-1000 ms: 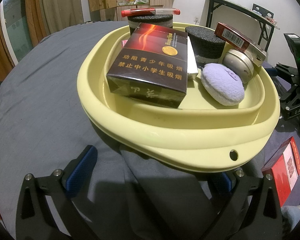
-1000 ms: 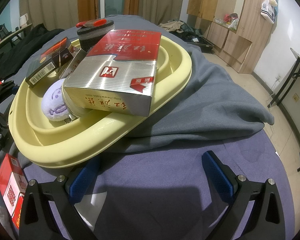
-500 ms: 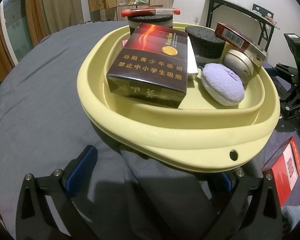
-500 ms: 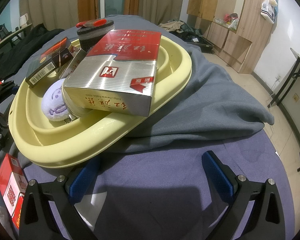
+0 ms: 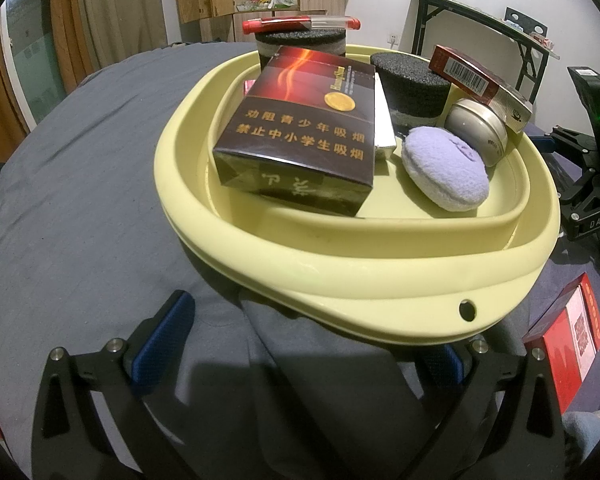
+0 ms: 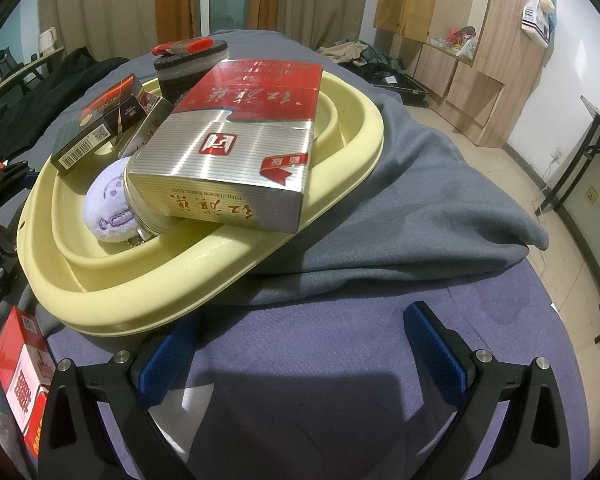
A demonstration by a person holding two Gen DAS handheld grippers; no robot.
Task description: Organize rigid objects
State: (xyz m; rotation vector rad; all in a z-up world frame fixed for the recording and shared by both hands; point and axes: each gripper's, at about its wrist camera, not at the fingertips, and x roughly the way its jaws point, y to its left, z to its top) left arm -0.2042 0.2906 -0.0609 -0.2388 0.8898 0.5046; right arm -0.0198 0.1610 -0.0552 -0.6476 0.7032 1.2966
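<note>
A pale yellow basin (image 5: 340,268) (image 6: 148,276) rests on grey cloth. In it lie a dark brown cigarette box (image 5: 300,128), a red and silver box (image 6: 236,144), a lilac puff (image 5: 444,168) (image 6: 108,208), a silver tin (image 5: 476,128), two black foam cylinders (image 5: 412,84) and a red pen (image 5: 300,22). My left gripper (image 5: 300,344) is open and empty just below the basin's near rim. My right gripper (image 6: 296,344) is open and empty in front of the basin.
A red box (image 5: 572,340) (image 6: 20,372) lies on the cloth beside the basin. A black stand (image 5: 592,184) is at the right. The blue-grey cloth (image 6: 400,200) is bunched under the basin. Cupboards and a folding table stand behind.
</note>
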